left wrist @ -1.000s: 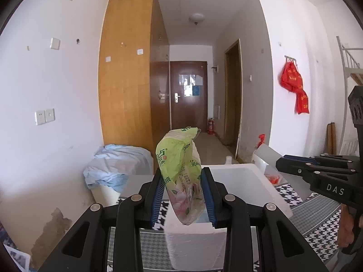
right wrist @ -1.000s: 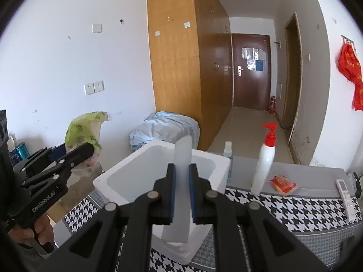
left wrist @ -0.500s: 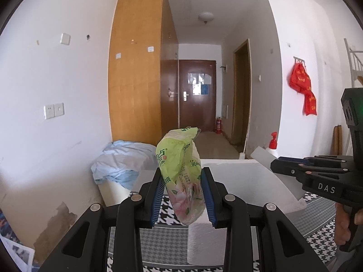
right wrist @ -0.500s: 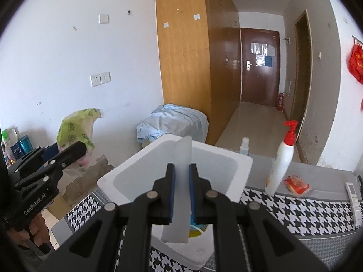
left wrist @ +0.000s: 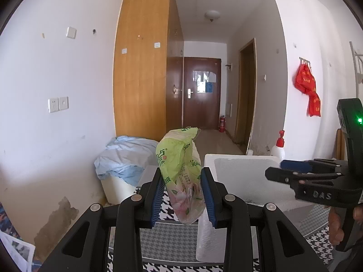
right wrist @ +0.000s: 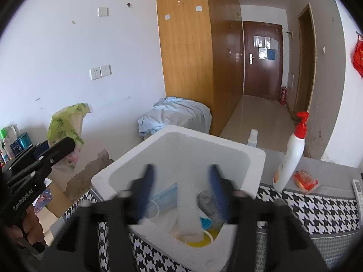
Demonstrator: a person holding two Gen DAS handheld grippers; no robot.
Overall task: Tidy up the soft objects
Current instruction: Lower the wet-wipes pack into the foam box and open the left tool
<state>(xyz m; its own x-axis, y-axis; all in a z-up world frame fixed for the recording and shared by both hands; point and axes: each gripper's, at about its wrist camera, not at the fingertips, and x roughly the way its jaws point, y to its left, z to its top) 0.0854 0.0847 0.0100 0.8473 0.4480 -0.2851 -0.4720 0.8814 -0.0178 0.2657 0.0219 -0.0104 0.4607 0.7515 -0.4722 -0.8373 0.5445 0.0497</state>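
The green tissue pack is clamped upright between the blue pads of the left tool, its crumpled top standing above the fingers and its lower end hanging below them. It is held in the air to the left of the white foam box, not over the opening. In the right wrist view the same pack shows at the far left, above the black body of the left tool.

The right tool hovers over the foam box with its jaws spread wide and nothing between them; its fingers are motion-blurred. Below them, inside the box, lie a blue face mask, a translucent white plastic piece, a grey object too blurred to identify, and something yellow at the bottom.

The box stands on a tabletop covered in black-and-white houndstooth cloth. To the right of the box stand a white pump bottle with a red top and, beside it, an orange packet. A small clear spray bottle stands just behind the box. A pale blue cloth bundle lies beyond the box's far left corner, by the wooden wardrobe.
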